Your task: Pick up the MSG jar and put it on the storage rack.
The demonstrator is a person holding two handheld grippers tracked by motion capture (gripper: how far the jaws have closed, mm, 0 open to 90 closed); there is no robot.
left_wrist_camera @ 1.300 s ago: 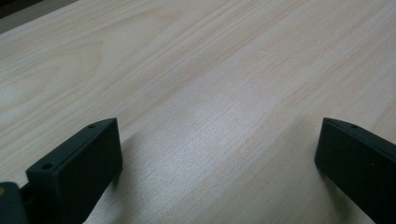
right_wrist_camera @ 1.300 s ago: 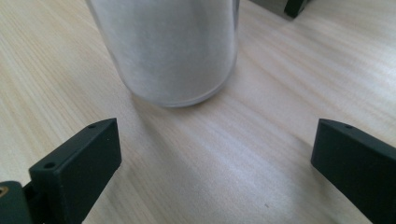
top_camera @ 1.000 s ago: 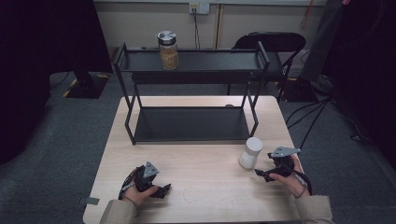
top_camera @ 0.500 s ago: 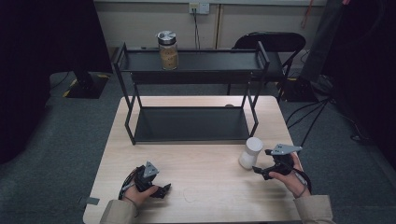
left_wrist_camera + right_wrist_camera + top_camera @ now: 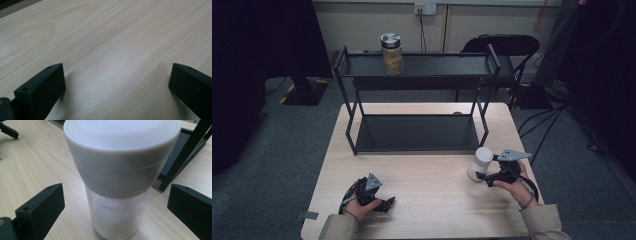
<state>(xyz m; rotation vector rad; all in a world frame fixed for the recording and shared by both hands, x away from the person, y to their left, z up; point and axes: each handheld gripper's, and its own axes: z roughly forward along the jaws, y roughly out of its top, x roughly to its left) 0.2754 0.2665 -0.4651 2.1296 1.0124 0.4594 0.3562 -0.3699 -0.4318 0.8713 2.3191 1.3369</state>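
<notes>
White-lidded jar (image 5: 117,182): one between the right tool's (image 5: 115,202) spread jaws.

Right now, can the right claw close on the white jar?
Probably yes. The right claw is open with a jaw on each side of the white jar, which stands upright on the table. Nothing sits between the jaws and the jar.

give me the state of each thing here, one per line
white jar: upright on the table, lid on, between the open jaws, not gripped
right claw: open around the white jar
left claw: open, nothing in it, low over the table
glass jar: upright on the rack's top shelf, lid on
rack: standing, lower shelf bare
</notes>
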